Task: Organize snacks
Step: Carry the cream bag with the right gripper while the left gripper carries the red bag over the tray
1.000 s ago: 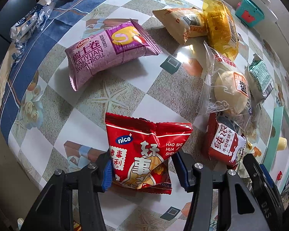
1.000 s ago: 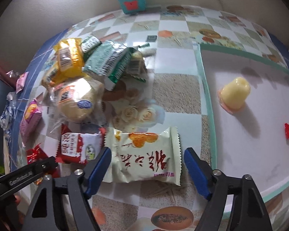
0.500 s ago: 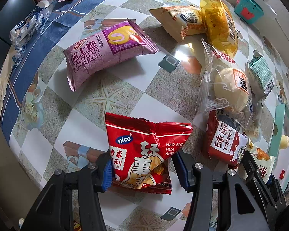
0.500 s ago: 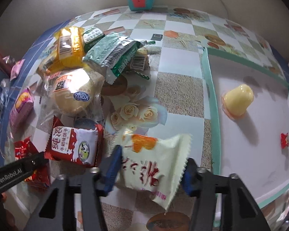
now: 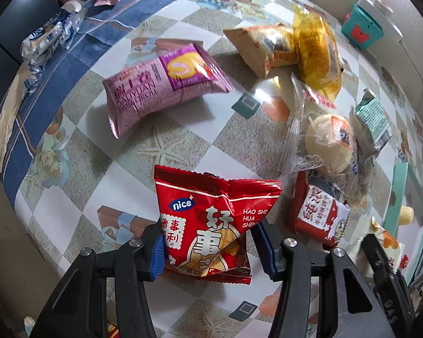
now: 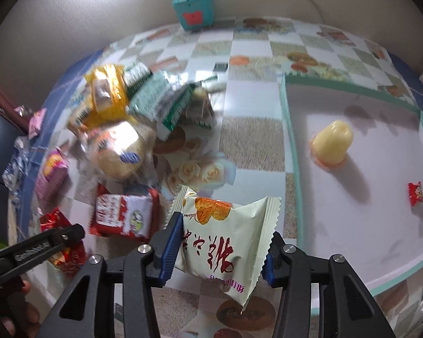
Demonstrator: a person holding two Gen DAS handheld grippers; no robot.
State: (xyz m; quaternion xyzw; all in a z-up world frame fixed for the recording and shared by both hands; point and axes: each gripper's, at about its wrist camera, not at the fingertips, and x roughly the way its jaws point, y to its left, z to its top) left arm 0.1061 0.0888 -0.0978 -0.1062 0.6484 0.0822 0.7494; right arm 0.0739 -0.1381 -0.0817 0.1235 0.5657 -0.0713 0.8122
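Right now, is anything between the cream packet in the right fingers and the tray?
Nothing visible. The right gripper, jaws closing, holds the cream packet clear of the table. Only bare tablecloth and the low teal rim lie between it and the tray, which holds a jelly cup and a small red candy.

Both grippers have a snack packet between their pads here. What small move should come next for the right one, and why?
Probably carry the pale cream snack packet rightward over the teal-rimmed white tray. The right gripper is closing, pads already pinching it clear of the checkered tablecloth, and that tray already holds a yellow jelly cup.
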